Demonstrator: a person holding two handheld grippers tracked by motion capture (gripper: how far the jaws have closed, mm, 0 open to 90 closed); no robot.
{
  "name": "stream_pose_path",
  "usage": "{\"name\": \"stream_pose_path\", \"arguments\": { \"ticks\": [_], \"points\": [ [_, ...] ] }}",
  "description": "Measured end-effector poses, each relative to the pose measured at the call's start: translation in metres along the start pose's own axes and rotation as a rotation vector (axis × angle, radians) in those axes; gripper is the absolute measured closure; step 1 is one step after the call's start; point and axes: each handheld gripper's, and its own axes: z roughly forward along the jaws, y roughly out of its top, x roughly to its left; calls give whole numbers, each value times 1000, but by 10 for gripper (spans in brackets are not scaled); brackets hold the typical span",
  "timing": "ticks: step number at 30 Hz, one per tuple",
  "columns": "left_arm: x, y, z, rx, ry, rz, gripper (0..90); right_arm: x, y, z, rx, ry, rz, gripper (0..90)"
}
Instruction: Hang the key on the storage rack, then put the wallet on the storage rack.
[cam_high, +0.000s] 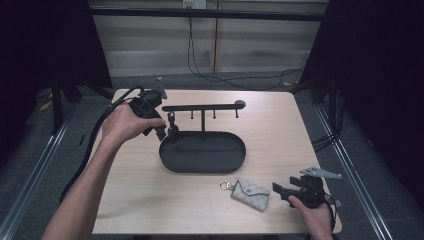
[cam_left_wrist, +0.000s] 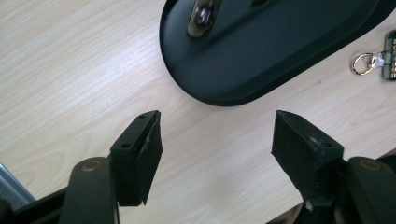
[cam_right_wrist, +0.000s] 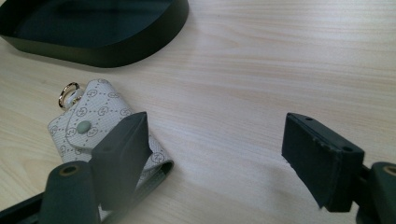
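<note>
The pale wooden table (cam_high: 150, 200) carries a black oval tray (cam_high: 202, 151) with a hook rail (cam_high: 202, 107) rising from it; a dark key item (cam_high: 172, 131) hangs from the rail's left end, just beyond the left gripper (cam_high: 161, 131). In the left gripper view that gripper (cam_left_wrist: 217, 135) has its jaws spread wide with nothing between them, the tray's rim (cam_left_wrist: 224, 95) lying just ahead of the tips. The right gripper (cam_high: 281, 191) sits near the table's front edge, its jaws also spread and empty, and the patterned key pouch (cam_right_wrist: 100, 128) lies flat just beside and partly behind its left finger (cam_right_wrist: 121, 156), the gold ring (cam_right_wrist: 68, 94) pointing away toward the tray. The hanging of one item looks finished, and the pouch seems next. That calls for shifting the right gripper sideways so the pouch sits between the fingers, then pinching near the ring end.
</note>
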Motion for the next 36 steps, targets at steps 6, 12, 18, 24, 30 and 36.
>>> {"name": "stream_pose_path", "arguments": {
  "ticks": [6, 12, 18, 24, 30, 36],
  "points": [
    [6, -18, 2, -33, -8, 18, 289, -1, 0, 0, 0, -3, 5, 232],
    [6, -33, 0, -85, -35, 56, 180, 0, 0, -1, -3, -6, 0, 232],
    [10, -48, 6, -106, -74, 103, 180, 0, -1, -1, -3, -5, 2, 232],
    [15, -66, 16, -158, -80, 104, 176, 0, 0, -1, -5, -5, 2, 232],
    [23, -85, 25, -269, -110, 105, 177, 0, 0, -1, -5, -7, 2, 232],
    [18, -100, 28, -344, -98, 162, 177, 0, 0, -1, -5, -7, 7, 231]
  ]
}}
